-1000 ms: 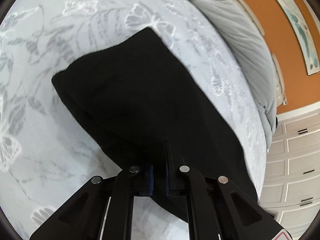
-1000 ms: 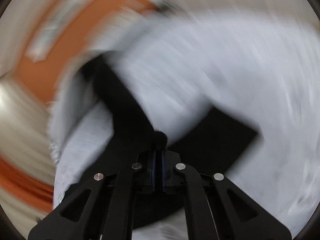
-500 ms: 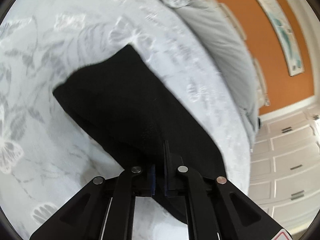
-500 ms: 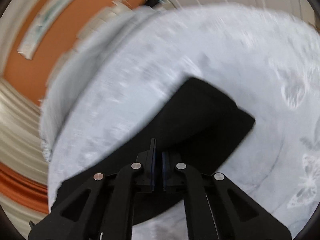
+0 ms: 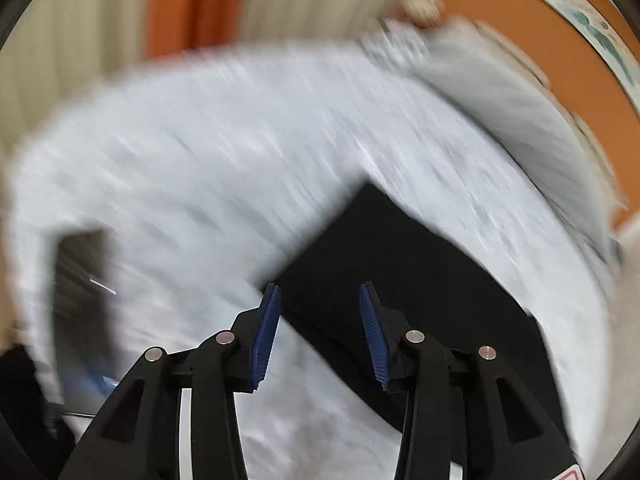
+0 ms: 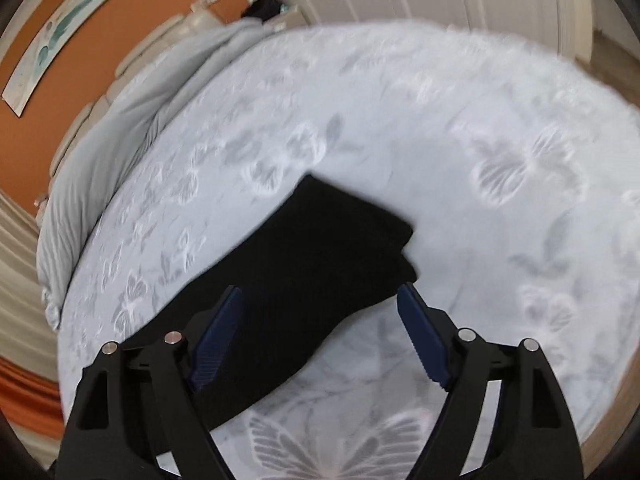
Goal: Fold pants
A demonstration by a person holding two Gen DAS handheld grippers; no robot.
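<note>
Your left gripper [image 5: 319, 294] has its black fingers spread wide, the ribbed blue pads [image 5: 266, 334] well apart and gripping nothing. Your right gripper [image 6: 318, 294] likewise stands wide apart, its dark blue pads [image 6: 422, 340] empty.

The black fabric pants [image 6: 316, 276] lie folded on the pale grey bedspread with the butterfly and leaf pattern [image 6: 500, 184]. In the right wrist view the folded stack shows layered edges at its far right corner, and the garment extends toward the lower left beneath your left-hand finger. In the left wrist view the pants [image 5: 404, 280] sit ahead and to the right of your fingers; that view is heavily motion-blurred, so fold detail cannot be judged there. Neither gripper touches the garment as far as the views show.

A plain grey duvet [image 6: 120, 120] is bunched along the bed's edge against the orange wall [image 6: 120, 20], where a long framed picture [image 6: 64, 28] hangs.
</note>
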